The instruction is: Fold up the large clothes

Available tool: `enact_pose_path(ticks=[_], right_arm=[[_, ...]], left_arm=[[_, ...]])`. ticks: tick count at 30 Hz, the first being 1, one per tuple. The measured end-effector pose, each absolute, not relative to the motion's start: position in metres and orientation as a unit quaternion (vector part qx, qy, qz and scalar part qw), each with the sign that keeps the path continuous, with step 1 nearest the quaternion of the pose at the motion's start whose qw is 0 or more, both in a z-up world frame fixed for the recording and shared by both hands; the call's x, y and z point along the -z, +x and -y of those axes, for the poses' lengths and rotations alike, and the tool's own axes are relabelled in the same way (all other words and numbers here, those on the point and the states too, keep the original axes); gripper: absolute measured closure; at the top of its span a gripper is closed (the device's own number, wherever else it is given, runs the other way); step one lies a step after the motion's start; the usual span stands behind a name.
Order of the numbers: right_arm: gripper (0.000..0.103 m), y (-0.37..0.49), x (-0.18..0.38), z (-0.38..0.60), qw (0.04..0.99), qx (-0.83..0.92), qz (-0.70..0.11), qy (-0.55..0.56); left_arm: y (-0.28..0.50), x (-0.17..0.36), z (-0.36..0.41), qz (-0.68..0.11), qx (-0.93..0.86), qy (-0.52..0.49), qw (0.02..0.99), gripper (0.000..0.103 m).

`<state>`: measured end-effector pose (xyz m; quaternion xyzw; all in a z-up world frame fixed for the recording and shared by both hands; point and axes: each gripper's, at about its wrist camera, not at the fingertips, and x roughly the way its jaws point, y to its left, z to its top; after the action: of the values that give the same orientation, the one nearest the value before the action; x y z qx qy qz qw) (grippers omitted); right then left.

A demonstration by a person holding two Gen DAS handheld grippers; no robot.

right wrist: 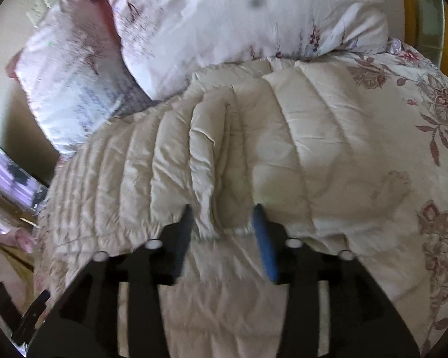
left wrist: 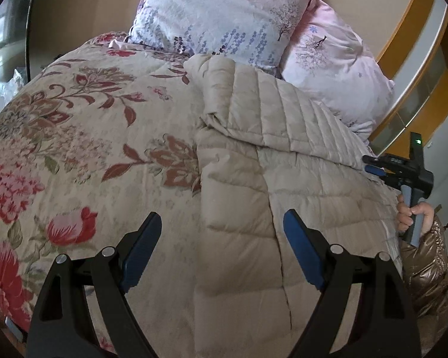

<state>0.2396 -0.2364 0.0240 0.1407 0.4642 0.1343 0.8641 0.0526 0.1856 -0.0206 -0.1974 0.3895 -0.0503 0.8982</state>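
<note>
here the beige puffer jacket (left wrist: 283, 155) is spread on the floral quilt (left wrist: 83, 125); the left gripper (left wrist: 222, 240) is held wide apart, the right gripper (right wrist: 224, 223) is released, a cuff fold between its fingers.

L gripper (left wrist: 222, 223) wide; R gripper (right wrist: 224, 213) part-open, empty.

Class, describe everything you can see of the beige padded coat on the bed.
The beige padded coat is quilted in puffy stitched channels, of smooth, slightly shiny fabric. It lies on the floral bedspread, partly folded, one panel laid over its upper part, its top against the pillows. The right gripper stands open at a raised ridge.
</note>
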Motion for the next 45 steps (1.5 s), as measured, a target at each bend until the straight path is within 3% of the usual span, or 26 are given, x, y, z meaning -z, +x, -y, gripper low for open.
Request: enact_pose_path(ticks=[5, 9, 17, 36, 40, 43, 45], right_arm=[[0.031, 0.208, -0.039, 0.279, 0.86, -0.158, -0.458, 0.158], [0.024, 0.167, -0.032, 0.337, 0.857, -0.146, -0.463, 0.173], [0.023, 0.101, 0.003, 0.419, 0.824, -0.128, -0.498, 0.24], [0.017, 0.021, 0.048, 0.433, 0.748, -0.23, -0.554, 0.284], [0.02, 0.024, 0.063, 0.431, 0.735, -0.253, -0.545, 0.315], [0.04, 0.022, 0.067, 0.429, 0.73, -0.265, -0.54, 0.326], [0.054, 0.019, 0.067, 0.428, 0.727, -0.274, -0.538, 0.327]], left_arm=[[0.034, 0.028, -0.19, -0.39, 0.081, -0.22, 0.891, 0.019], [0.022, 0.037, -0.19, -0.397, 0.101, -0.24, 0.88, 0.024], [0.003, 0.047, -0.18, -0.393, 0.144, -0.275, 0.866, 0.032], [-0.05, 0.076, -0.166, -0.404, 0.206, -0.307, 0.837, 0.033], [-0.043, 0.088, -0.167, -0.402, 0.207, -0.325, 0.83, 0.033], [-0.041, 0.094, -0.166, -0.403, 0.212, -0.332, 0.826, 0.033], [-0.04, 0.098, -0.165, -0.405, 0.217, -0.338, 0.822, 0.041]])
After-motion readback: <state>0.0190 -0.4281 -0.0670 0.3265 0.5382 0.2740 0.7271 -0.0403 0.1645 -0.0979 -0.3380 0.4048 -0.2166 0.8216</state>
